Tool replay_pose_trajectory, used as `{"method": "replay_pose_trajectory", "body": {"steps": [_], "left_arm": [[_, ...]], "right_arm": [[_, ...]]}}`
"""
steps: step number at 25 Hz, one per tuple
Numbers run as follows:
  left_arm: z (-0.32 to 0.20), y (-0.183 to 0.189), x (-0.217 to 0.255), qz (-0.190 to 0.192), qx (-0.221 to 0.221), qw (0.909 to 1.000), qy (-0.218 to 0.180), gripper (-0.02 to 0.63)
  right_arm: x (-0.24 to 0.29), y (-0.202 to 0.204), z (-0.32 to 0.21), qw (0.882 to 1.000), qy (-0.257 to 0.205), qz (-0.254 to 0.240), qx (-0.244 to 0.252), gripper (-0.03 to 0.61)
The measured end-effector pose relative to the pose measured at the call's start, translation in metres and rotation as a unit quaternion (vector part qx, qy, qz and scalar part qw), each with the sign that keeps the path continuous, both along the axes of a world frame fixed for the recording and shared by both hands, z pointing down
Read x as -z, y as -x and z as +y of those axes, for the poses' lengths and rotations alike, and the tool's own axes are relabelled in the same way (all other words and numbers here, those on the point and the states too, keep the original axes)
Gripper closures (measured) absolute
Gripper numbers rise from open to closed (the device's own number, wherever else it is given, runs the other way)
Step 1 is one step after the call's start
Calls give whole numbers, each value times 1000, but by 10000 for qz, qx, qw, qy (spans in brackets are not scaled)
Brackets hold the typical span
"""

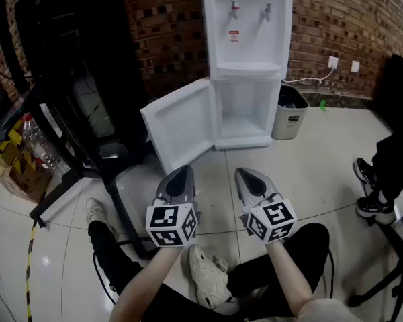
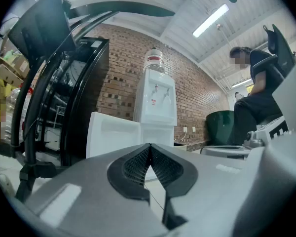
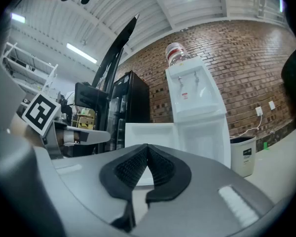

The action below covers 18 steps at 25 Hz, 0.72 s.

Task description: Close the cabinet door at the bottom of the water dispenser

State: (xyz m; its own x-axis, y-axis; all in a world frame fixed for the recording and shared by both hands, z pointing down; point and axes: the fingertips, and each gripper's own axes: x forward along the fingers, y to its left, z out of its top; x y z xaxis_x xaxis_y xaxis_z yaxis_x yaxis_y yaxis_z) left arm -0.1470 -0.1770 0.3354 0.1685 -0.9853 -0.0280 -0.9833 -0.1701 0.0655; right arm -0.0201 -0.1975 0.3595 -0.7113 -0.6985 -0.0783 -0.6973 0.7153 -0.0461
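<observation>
Cabinet door (image 1: 183, 123) stands swung wide open at the foot of the water dispenser (image 1: 247, 39); it lies at 12 o'clock from the left gripper (image 1: 181, 173) and 11 o'clock from the right gripper (image 1: 246, 174), well apart from both; both grippers clenched on nothing, tips meeting; pale tiled floor (image 1: 322, 159); brick wall (image 1: 342, 19) behind; waste bin (image 1: 290, 115) at the dispenser's 3 o'clock.

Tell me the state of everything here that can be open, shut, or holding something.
cabinet door, swung wide open to the left.
left gripper, jaws shut, nothing between them.
right gripper, jaws shut, nothing between them.
trash bin, upright, no lid.
</observation>
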Motion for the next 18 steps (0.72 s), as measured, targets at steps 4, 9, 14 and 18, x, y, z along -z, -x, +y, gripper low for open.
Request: {"method": "replay_pose_trajectory", "body": {"steps": [4, 9, 14, 18], "left_arm": [[-8, -6, 12, -200, -106, 9996, -167, 595], [-6, 15, 31, -384, 149, 9985, -374, 595], [15, 57, 49, -103, 531, 9972, -517, 595], [32, 79, 46, 92, 606, 9970, -470, 595]], "right_arm": [[1, 19, -10, 9996, -42, -181, 196, 578], [-3, 73, -27, 9972, 103, 87, 738, 333], [0, 145, -55, 9951, -165, 497, 837, 333], [4, 201, -67, 9924, -320, 736, 931, 328]]}}
